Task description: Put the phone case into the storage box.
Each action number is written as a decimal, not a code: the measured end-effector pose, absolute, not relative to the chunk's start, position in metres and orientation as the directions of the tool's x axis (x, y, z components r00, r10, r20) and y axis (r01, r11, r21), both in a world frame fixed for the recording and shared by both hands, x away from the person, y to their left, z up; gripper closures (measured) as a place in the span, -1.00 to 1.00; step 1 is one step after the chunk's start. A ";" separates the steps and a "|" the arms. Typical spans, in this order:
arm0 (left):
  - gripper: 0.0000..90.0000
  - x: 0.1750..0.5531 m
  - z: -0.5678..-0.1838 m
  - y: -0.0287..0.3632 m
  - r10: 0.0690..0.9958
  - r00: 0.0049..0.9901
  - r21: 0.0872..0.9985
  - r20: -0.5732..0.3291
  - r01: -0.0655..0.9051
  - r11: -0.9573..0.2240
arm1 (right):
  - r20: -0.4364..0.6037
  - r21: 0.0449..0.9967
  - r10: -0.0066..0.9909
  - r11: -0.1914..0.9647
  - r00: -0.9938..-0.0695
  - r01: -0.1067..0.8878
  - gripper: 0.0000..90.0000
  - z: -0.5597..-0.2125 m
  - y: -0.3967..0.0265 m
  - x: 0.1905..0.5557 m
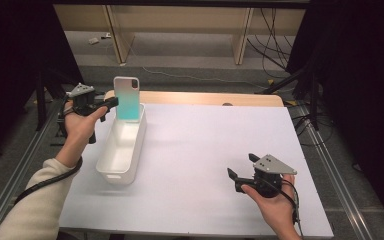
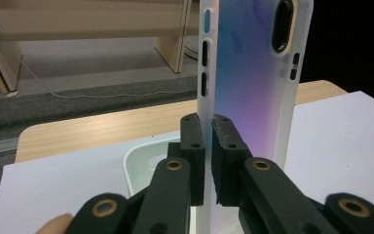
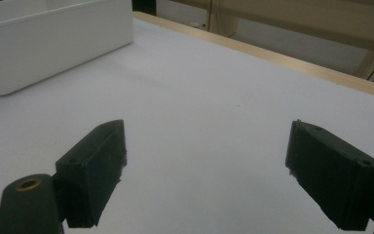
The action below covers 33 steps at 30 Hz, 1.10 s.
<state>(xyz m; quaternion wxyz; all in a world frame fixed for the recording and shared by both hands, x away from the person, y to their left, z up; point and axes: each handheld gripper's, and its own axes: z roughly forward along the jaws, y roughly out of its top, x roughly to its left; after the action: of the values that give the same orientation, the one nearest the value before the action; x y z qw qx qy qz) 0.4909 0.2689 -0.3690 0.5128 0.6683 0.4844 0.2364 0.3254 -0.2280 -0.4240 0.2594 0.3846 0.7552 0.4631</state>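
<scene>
A phone case (image 1: 127,98) with a teal-to-white back stands upright over the far end of a long white bin (image 1: 107,165). My left gripper (image 1: 111,103) is shut on the case's left edge; in the left gripper view the case (image 2: 253,73) rises between the two black pads, which clamp its white rim, and the left gripper (image 2: 208,146) sits above the bin's rim (image 2: 136,156). My right gripper (image 1: 241,167) rests low over the white table cover at the front right, open, with nothing between its fingers; the right gripper (image 3: 207,156) shows wide-spread jaws.
The white bin (image 3: 53,44) lies lengthwise at the left of the white table cover (image 1: 205,150). A wooden table edge (image 1: 205,97) runs along the back. Cables and wooden legs sit on the floor beyond. Metal rails flank both table sides.
</scene>
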 end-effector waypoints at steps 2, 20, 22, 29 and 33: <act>0.88 0.491 -0.369 0.269 0.890 0.417 0.914 -0.184 0.406 -0.001 | -0.029 0.900 0.823 0.269 -0.567 0.343 -0.64 -0.424 -0.228 0.325; 0.88 0.496 -0.370 0.270 0.893 0.411 0.913 -0.183 0.409 -0.001 | -0.028 0.901 0.823 0.267 -0.568 0.343 -0.64 -0.424 -0.227 0.325; 0.88 0.497 -0.371 0.270 0.894 0.410 0.911 -0.182 0.411 -0.003 | -0.027 0.901 0.823 0.266 -0.568 0.343 -0.64 -0.424 -0.227 0.325; 0.88 0.499 -0.372 0.271 0.894 0.408 0.911 -0.183 0.413 -0.002 | -0.041 0.903 0.823 0.274 -0.567 0.331 -0.64 -0.424 -0.228 0.326; 0.88 0.500 -0.373 0.271 0.897 0.404 0.910 -0.182 0.414 -0.002 | -0.047 0.904 0.822 0.277 -0.567 0.325 -0.64 -0.424 -0.228 0.326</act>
<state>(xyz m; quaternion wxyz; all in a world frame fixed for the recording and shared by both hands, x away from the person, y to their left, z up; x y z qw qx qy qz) 0.5001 0.2715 -0.3725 0.5073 0.6668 0.4915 0.2377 0.3259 -0.2280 -0.4243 0.2670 0.3809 0.7530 0.4654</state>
